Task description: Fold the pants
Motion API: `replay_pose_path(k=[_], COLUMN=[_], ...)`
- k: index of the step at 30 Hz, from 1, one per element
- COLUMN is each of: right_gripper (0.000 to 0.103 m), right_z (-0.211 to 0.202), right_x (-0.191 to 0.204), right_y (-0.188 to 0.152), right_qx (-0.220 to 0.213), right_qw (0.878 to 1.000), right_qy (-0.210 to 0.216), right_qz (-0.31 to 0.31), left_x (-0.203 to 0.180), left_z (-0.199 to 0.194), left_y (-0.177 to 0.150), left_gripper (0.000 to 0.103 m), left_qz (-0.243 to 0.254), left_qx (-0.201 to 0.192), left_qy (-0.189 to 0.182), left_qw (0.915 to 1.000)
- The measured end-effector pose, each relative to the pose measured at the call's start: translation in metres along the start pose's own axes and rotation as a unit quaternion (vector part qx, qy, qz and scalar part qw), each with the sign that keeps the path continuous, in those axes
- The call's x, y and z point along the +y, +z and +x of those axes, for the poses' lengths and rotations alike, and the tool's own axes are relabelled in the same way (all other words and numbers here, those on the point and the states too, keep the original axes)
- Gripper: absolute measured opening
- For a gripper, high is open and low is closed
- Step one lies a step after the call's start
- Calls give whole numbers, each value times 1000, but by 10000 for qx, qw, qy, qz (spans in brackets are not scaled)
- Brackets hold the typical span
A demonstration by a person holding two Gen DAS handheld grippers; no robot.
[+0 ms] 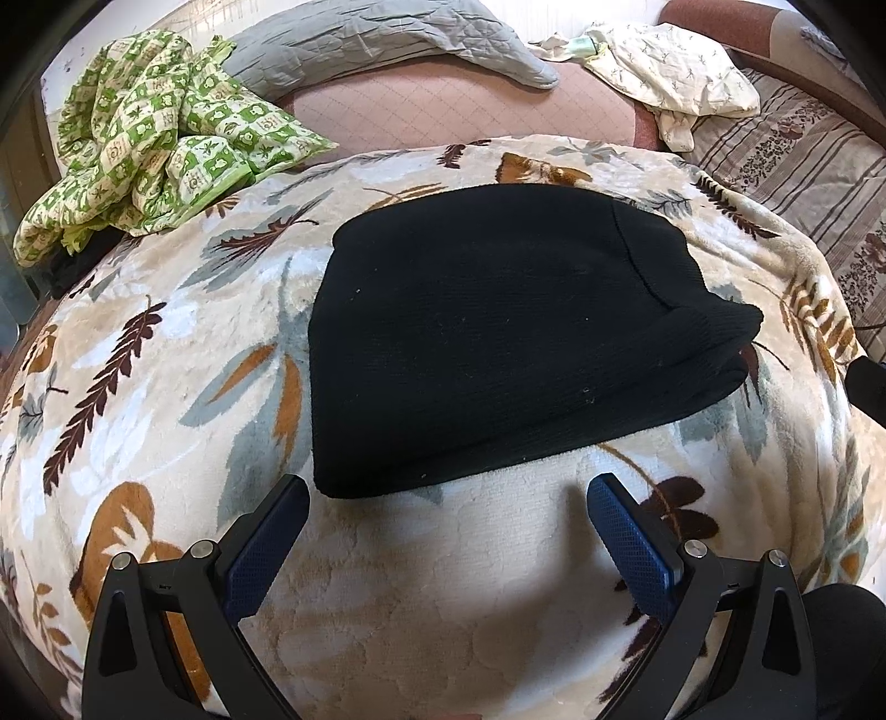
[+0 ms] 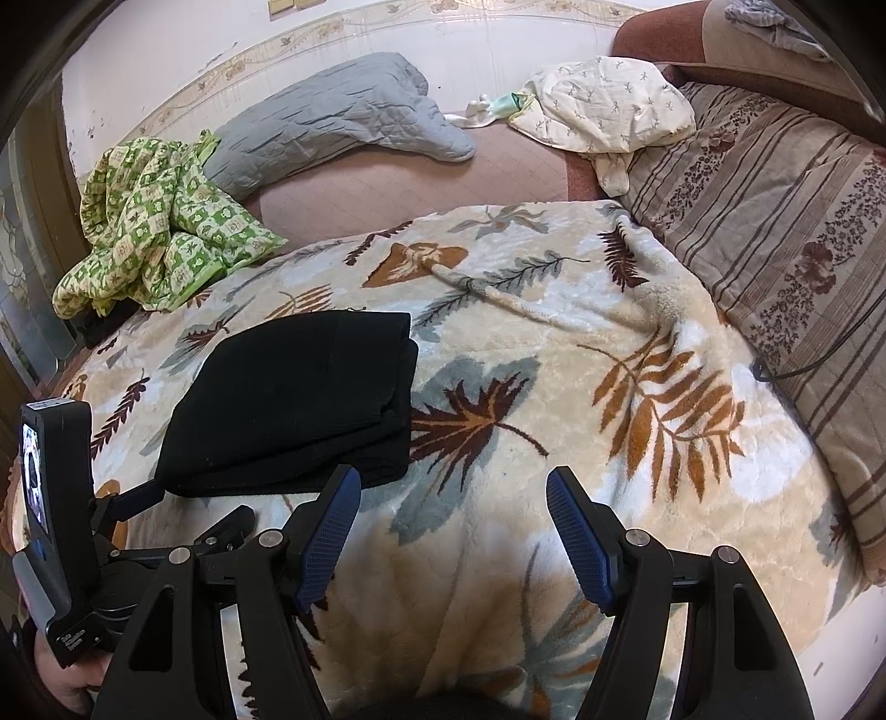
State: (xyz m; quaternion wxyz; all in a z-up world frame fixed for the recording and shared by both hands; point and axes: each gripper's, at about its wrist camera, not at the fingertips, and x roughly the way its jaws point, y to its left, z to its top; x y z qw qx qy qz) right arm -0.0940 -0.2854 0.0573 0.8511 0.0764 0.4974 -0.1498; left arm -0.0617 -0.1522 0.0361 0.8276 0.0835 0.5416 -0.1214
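Observation:
The black pants point(image 1: 498, 332) lie folded in a compact stack on the leaf-patterned blanket point(image 1: 166, 387). My left gripper point(image 1: 448, 493) is open and empty, just in front of the stack's near edge, not touching it. In the right wrist view the folded pants point(image 2: 299, 404) lie left of centre. My right gripper point(image 2: 454, 487) is open and empty, over the blanket point(image 2: 609, 387) to the right of the stack's near corner. The left hand-held unit point(image 2: 61, 526) shows at the lower left of that view.
A green checked cloth point(image 1: 149, 149) is bunched at the back left. A grey quilted pillow point(image 1: 387, 39) and a cream garment point(image 1: 670, 72) lie at the back. A striped floral cushion point(image 2: 775, 249) borders the blanket on the right.

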Motion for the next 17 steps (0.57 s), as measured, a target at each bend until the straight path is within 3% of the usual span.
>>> replay_pose_path(k=[8, 17], right_gripper=[71, 71], right_z=[0, 0], right_x=[0, 1], right_y=[0, 0], right_qx=[1, 1], right_qw=[10000, 10000], right_qy=[-5, -8], right_qz=[-7, -2], left_x=[0, 1], left_z=[0, -10], left_y=[0, -7], left_gripper=[102, 101], left_qz=[-3, 31], left_qx=[-9, -285], left_qy=[-33, -21], left_qw=[10000, 9996])
